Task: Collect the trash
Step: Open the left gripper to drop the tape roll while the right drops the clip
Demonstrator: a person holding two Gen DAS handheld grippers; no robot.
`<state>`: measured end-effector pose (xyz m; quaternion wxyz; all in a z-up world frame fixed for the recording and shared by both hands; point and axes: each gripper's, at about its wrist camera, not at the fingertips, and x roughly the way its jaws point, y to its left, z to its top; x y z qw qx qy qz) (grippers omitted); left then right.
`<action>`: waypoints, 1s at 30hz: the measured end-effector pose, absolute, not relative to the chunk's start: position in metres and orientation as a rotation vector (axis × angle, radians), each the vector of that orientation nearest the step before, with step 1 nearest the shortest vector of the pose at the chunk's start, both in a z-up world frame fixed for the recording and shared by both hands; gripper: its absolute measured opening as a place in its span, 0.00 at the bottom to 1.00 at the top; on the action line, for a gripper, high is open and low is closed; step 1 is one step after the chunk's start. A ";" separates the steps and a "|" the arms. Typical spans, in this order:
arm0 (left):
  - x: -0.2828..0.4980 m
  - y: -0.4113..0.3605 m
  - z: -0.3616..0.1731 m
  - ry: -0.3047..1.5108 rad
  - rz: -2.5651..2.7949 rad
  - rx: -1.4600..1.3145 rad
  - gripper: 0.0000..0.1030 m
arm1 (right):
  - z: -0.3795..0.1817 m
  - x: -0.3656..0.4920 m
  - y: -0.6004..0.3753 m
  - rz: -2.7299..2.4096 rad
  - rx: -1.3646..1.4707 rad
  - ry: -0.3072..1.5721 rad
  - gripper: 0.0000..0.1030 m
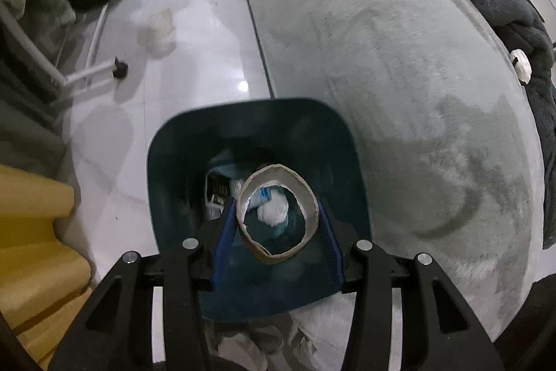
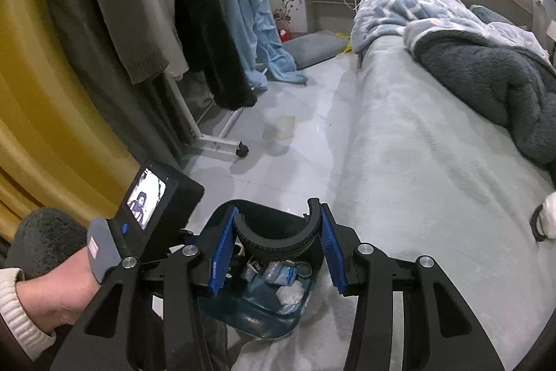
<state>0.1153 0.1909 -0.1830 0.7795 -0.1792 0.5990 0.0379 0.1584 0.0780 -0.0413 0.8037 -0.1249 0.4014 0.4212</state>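
Cardboard tube clamped between left gripper fingers, held right over open dark-teal bin on the floor by the bed. Right gripper fingers squeeze a black curved ring piece above the same bin; crumpled tissue inside.

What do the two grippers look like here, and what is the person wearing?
Both grippers, left and right, have black angular linkage arms with silver pivot bolts and ribbed blue finger pads. A black camera unit with a lit screen and blue button sits on the left one. The hand shows a cream ribbed cuff.
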 end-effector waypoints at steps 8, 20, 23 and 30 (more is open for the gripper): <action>0.100 0.212 -0.189 1.333 0.083 -0.428 0.69 | -0.078 0.164 0.100 0.899 -0.336 0.918 0.46; 0.069 0.260 -0.145 1.152 0.121 -0.451 0.75 | -0.124 0.178 0.122 0.872 -0.398 1.014 0.46; 0.063 0.269 -0.127 1.073 0.122 -0.448 0.76 | -0.140 0.173 0.129 0.872 -0.441 1.026 0.46; 0.055 0.285 -0.098 0.922 0.106 -0.455 0.77 | -0.165 0.164 0.142 0.874 -0.500 1.070 0.46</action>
